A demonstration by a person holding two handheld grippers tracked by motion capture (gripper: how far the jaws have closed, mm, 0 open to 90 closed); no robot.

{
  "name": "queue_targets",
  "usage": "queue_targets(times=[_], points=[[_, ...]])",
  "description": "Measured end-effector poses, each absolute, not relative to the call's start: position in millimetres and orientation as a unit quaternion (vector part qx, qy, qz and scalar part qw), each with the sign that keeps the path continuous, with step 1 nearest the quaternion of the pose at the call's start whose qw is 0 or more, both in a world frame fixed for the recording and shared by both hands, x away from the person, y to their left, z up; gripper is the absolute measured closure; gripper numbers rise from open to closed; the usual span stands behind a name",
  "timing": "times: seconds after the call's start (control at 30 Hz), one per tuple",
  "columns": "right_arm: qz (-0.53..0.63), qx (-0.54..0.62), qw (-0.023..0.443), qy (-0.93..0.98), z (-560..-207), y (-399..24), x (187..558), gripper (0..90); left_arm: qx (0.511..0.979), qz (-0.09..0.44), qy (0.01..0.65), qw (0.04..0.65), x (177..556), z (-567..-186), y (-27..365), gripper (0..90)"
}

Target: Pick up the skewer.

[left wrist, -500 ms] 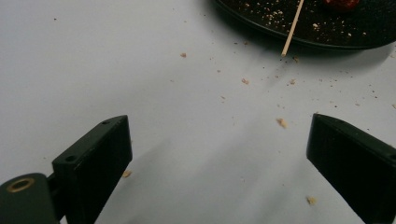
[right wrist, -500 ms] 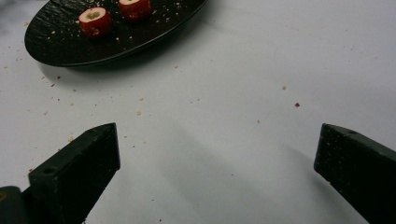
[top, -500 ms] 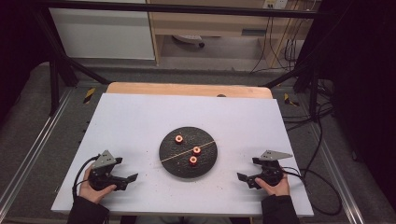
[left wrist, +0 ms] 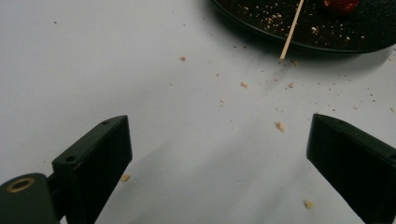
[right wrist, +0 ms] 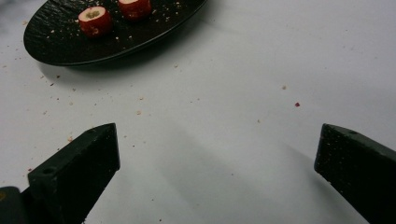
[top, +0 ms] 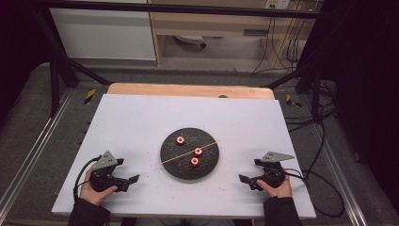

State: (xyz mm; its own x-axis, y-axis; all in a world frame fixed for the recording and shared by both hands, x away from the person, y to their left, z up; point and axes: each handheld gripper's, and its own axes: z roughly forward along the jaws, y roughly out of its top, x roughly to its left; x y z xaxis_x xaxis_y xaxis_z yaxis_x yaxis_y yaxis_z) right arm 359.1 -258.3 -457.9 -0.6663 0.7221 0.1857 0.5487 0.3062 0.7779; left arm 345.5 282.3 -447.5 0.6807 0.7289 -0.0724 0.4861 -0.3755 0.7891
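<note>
A round black plate [top: 167,162] is seen at the middle of the white table [top: 141,117], slightly nearer the near edge than the far one. Three small red cylindrical pieces lie on it: one red piece [top: 180,140] toward the plate's far left, a second red piece [top: 198,151] near its centre, and a third red piece [top: 194,161] just in front of the second. A thin wooden skewer [top: 181,156] is laid slantwise across the plate, between the first piece and the other two; its left end juts past the plate's rim, as is seen in the left gripper view [left wrist: 290,32]. Crumbs [left wrist: 279,126] are scattered over the table around the plate.

The left gripper [top: 129,181] is held in a hand [top: 94,190] near the near left corner of the table, with its jaws pointed toward the plate. The jaws are spread wide and nothing is held between them; bare table with crumbs is seen between them in the left gripper view.

The right gripper [top: 248,181] is held in the other hand [top: 276,187] near the near right corner, likewise turned toward the plate. Its jaws are also spread wide and nothing is gripped. In the right gripper view two of the red pieces [right wrist: 95,19] are seen on the plate [right wrist: 56,46], well apart from the jaws.

Both grippers are kept clear of the plate, one on each side of it.
</note>
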Motion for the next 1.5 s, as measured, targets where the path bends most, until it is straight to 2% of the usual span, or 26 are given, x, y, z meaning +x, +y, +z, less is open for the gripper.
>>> queue_targets(times=[0.97, 1.5], points=[[0.436, 0.398, 0.097, 0.801, -456, -259, 358, 0.6, 0.840, 0.157, 0.342, 0.390, 351, -418, 252, 6.4], [0.435, 0.396, 0.098, 0.803, -456, -258, 359, 0.6, 0.861, 0.156, 0.314, 0.368, 366, -399, 210, 7.4]])
